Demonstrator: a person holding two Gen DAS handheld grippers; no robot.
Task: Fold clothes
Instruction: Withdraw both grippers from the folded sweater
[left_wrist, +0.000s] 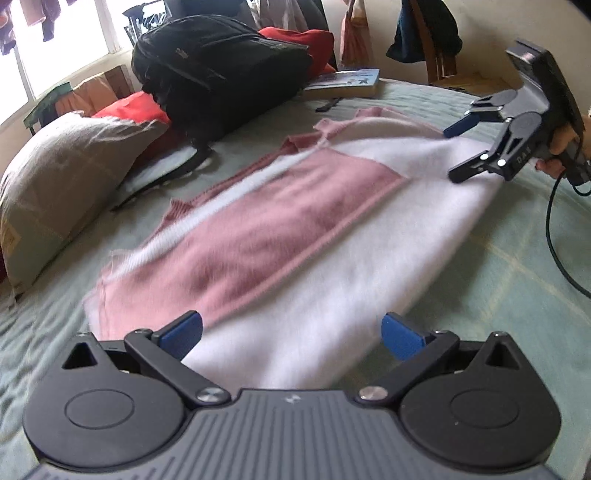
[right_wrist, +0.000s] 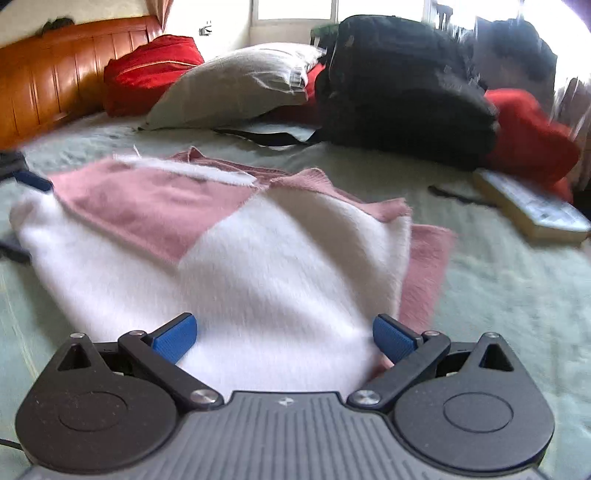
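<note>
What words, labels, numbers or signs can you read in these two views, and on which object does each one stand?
None can be read for certain.
Right claw: raised letters on its black side, too small to read.
Thin book with a blue and white cover on the pale green bedspread: cover print too blurred.
Same book in the right wrist view: blurred.
Left claw: a small pale mark on its grey ribbed body, no letters.

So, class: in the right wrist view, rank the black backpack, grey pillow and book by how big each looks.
1. black backpack
2. grey pillow
3. book

Backpack and pillow look fairly close, so that order is unsure.
</note>
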